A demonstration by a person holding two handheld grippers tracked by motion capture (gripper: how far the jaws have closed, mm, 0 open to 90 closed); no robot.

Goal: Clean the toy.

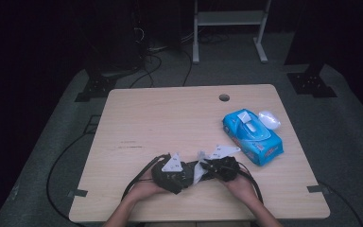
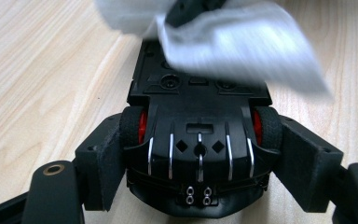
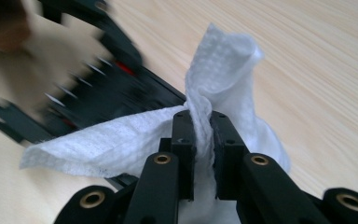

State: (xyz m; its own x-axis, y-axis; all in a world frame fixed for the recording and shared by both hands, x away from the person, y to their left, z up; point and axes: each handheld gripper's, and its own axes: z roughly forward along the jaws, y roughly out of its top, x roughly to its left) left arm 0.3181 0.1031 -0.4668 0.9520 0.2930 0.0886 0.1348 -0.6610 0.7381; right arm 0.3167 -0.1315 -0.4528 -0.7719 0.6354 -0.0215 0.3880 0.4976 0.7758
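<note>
A black toy car [image 2: 199, 140] with red wheel hubs lies upside down between the jaws of my left gripper [image 2: 200, 163], which is shut on its wheels. Its underside faces the camera. My right gripper [image 3: 201, 140] is shut on a crumpled white wipe [image 3: 223, 70]. The wipe [image 2: 242, 51] hangs blurred over the far end of the car's underside. In the high view the left gripper [image 1: 186, 172] and right gripper [image 1: 207, 168] meet tip to tip near the table's front edge, with the wipe [image 1: 199, 171] between them. The car [image 3: 116, 88] shows blurred in the right gripper view.
A blue pack of wipes [image 1: 253, 137] lies at the right of the wooden table [image 1: 170, 118], with a white oval lid [image 1: 269, 119] beside its far end. A cable hole [image 1: 224, 98] sits near the back edge. Cables and stand legs are on the floor behind.
</note>
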